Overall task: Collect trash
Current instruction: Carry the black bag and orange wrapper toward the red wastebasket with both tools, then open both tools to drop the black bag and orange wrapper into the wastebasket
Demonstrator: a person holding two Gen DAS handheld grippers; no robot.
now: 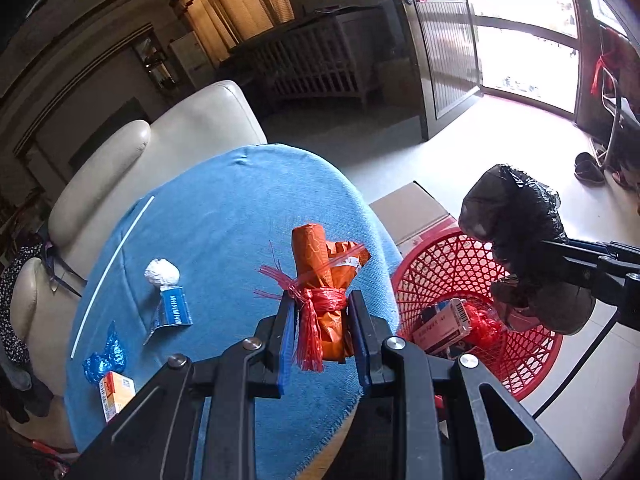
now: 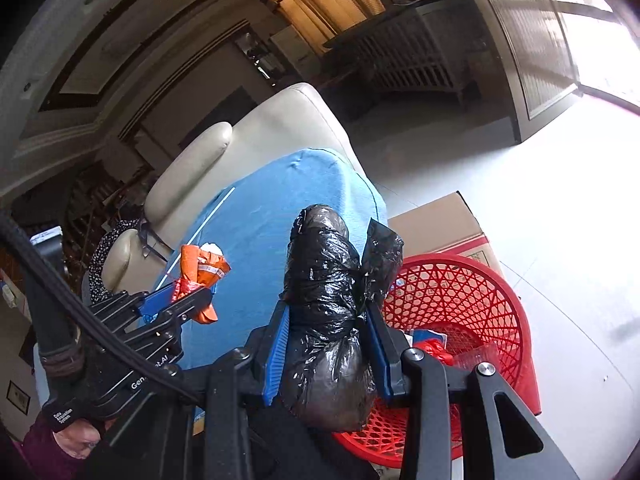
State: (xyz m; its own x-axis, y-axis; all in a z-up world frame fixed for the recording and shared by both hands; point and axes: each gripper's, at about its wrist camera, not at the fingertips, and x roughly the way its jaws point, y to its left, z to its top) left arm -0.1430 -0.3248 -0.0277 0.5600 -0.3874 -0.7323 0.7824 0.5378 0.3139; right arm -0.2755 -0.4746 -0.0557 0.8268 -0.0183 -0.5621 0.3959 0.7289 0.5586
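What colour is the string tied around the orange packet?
Red string; it shows best in the left wrist view.

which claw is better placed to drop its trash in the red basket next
Right claw: its black bag hangs at the red basket rim, while the left claw holds the orange bundle over the blue cloth.

orange bundle [image 1: 320,280] red tie; black bag [image 2: 332,312]; red lattice basket [image 1: 460,264]; blue cloth [image 1: 224,208]

The red basket [image 1: 460,280] stands open-topped between the blue-covered table [image 1: 224,216] and bare floor [image 1: 460,148].
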